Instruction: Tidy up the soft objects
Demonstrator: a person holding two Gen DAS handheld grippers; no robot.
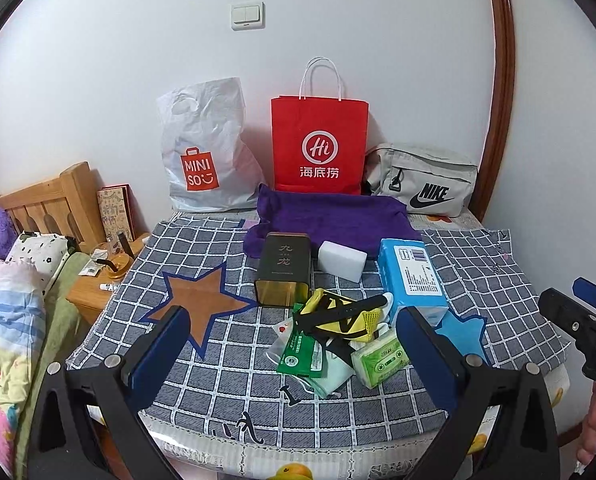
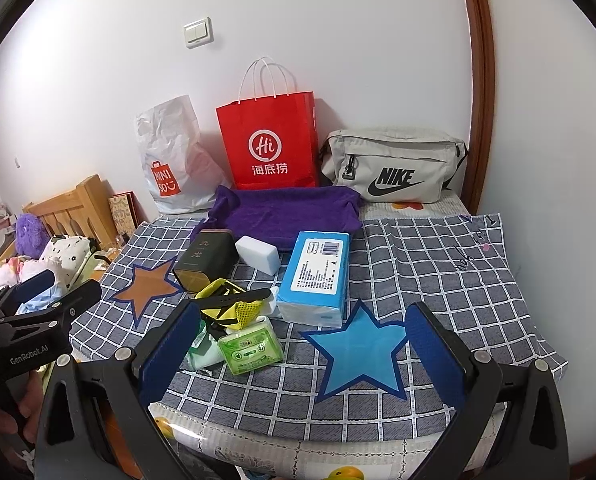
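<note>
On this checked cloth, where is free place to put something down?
Free: around the blue star, right of the tissue pack, and around the brown star, left of the dark tin. Crowded: the middle pile by the green cassette box.

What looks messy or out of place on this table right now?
The dark tea tin lies tipped on its side instead of upright. In front of it, small items sit in a jumbled heap: a yellow mesh pouch, a green packet and a green cassette-print pack. Nothing looks spilled or damaged.
</note>
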